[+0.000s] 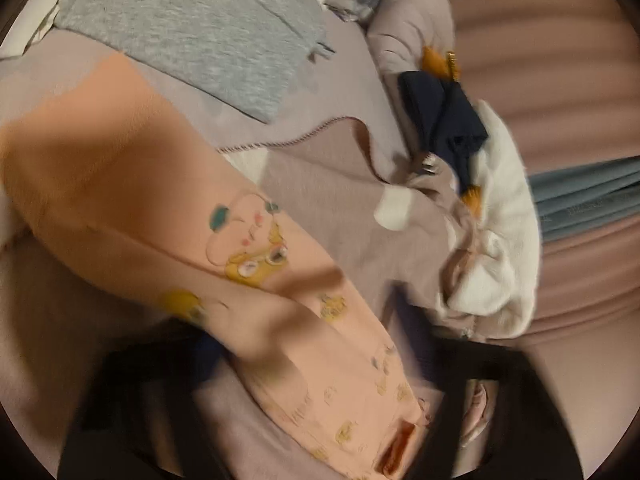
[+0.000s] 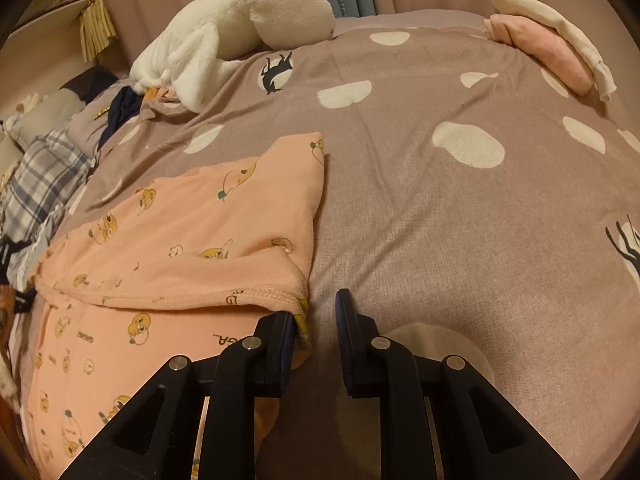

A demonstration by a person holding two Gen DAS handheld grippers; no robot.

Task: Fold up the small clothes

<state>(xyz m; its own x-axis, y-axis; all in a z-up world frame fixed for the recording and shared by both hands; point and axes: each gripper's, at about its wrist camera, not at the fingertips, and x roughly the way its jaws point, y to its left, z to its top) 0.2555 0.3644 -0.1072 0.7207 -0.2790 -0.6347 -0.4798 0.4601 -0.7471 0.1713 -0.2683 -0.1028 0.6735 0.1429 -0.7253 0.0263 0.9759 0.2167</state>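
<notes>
The peach top [image 2: 180, 240] lies on the mauve bedcover [image 2: 440, 220], part folded over itself. The right gripper [image 2: 316, 332] stands narrowly open at the fold's corner, which touches one finger. The left gripper [image 1: 304, 412] is blurred; cloth runs between its jaws, grip unclear.

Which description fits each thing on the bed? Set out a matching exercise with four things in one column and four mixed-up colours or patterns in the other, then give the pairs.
Things:
1. small garment being folded
2. bedcover
3. plush toy
4. folded pile at the far right corner

Descriptions:
A. fluffy white
B. peach with yellow cartoon prints
C. pink with a cream piece on top
D. mauve with white blobs and dark animal shapes

Pairs: 1-B, 2-D, 3-A, 4-C
</notes>
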